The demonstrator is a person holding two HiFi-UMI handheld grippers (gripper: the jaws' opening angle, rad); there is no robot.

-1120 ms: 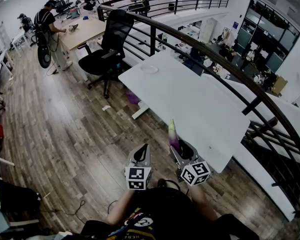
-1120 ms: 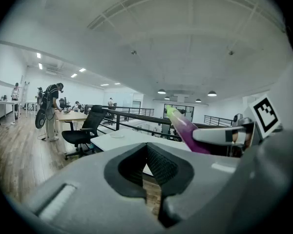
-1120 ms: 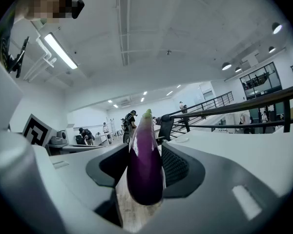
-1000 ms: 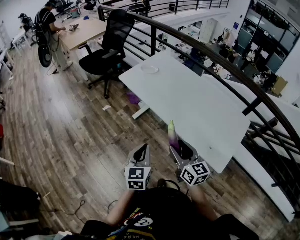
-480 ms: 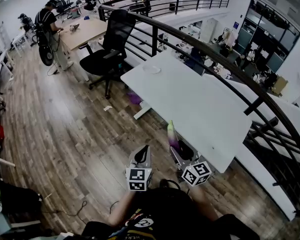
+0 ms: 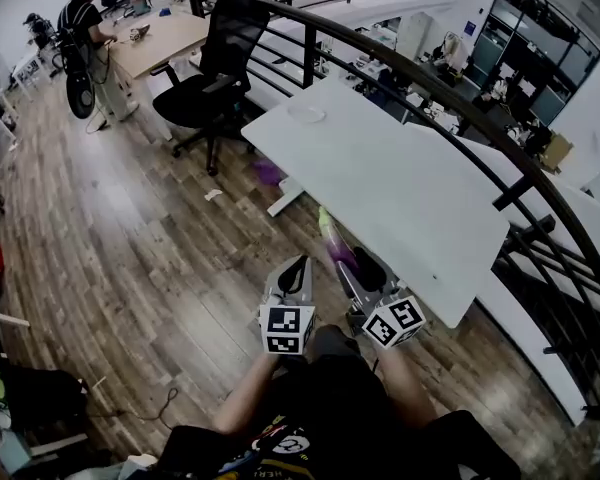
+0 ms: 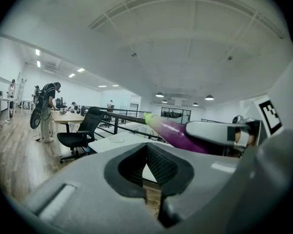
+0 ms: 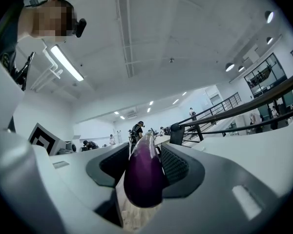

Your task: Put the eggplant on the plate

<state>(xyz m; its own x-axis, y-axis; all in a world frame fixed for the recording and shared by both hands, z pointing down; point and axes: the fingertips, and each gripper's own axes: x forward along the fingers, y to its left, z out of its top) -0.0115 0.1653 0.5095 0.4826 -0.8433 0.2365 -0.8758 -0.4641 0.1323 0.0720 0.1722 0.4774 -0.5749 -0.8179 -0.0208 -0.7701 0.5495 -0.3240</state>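
My right gripper (image 6: pixel 356 266) is shut on a purple eggplant (image 6: pixel 334 244), whose pale green stem end points up and away. In the right gripper view the eggplant (image 8: pixel 144 172) sits between the dark pads (image 8: pixel 175 164), its rounded end toward the camera. The left gripper (image 6: pixel 298 266) hangs beside it to the left, shut with nothing in it; its pads (image 7: pixel 161 164) meet at the tips. A white plate (image 6: pixel 306 114) lies near the far left corner of the white table (image 6: pixel 410 198), well ahead of both grippers. The plate (image 7: pixel 116 140) also shows small in the left gripper view.
A black office chair (image 6: pixel 215 68) stands left of the table's far end. A dark railing (image 6: pixel 450 98) runs behind the table. A person (image 6: pixel 80 28) stands at a wooden desk far left. A purple object (image 6: pixel 268 173) lies on the wooden floor by the table.
Both grippers have shifted slightly forward over the floor near the table's front corner. The eggplant's tip has swung left and looks blurred. The grip on it is unchanged.
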